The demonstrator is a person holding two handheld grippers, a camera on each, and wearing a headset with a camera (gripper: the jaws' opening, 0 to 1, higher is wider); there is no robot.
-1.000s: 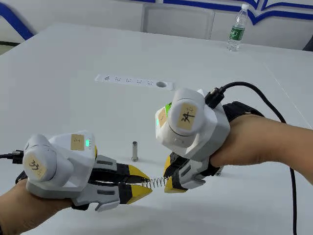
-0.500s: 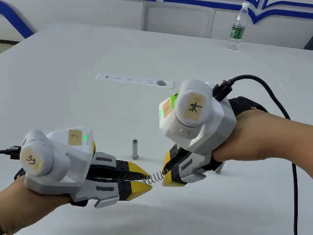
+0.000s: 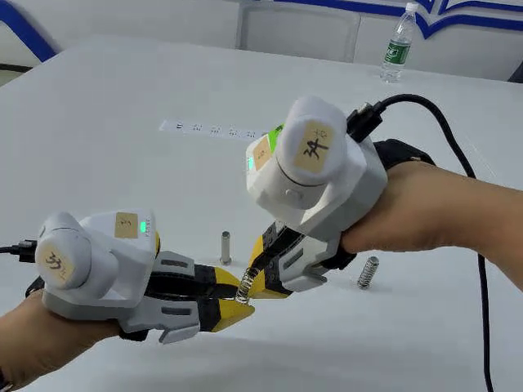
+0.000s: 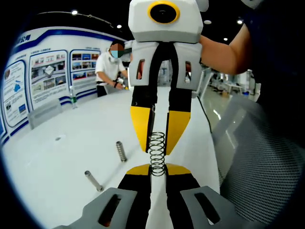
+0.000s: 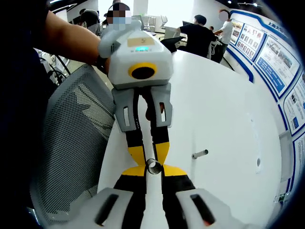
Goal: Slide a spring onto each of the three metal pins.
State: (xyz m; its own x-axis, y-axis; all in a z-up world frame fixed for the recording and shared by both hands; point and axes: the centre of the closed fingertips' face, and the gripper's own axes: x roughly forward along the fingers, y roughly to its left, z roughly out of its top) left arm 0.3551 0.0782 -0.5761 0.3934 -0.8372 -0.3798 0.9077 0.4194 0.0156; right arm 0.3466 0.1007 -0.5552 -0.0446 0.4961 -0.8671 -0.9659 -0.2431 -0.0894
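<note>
Clamping one spring (image 4: 157,151), left tool (image 3: 236,305) faces right tool (image 3: 256,285).

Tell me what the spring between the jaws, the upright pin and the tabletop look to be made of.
Spring: thin steel-looking wire, shiny grey open coils. Pin: likely metal, a silvery cylinder with a bright highlight. Tabletop: smooth white with a soft sheen, perhaps laminate or coated board; the look leaves it open.

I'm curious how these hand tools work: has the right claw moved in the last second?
Yes. Judged against the upright metal pin, the right claw has shifted left, closing on the left claw with the spring between them.
</note>
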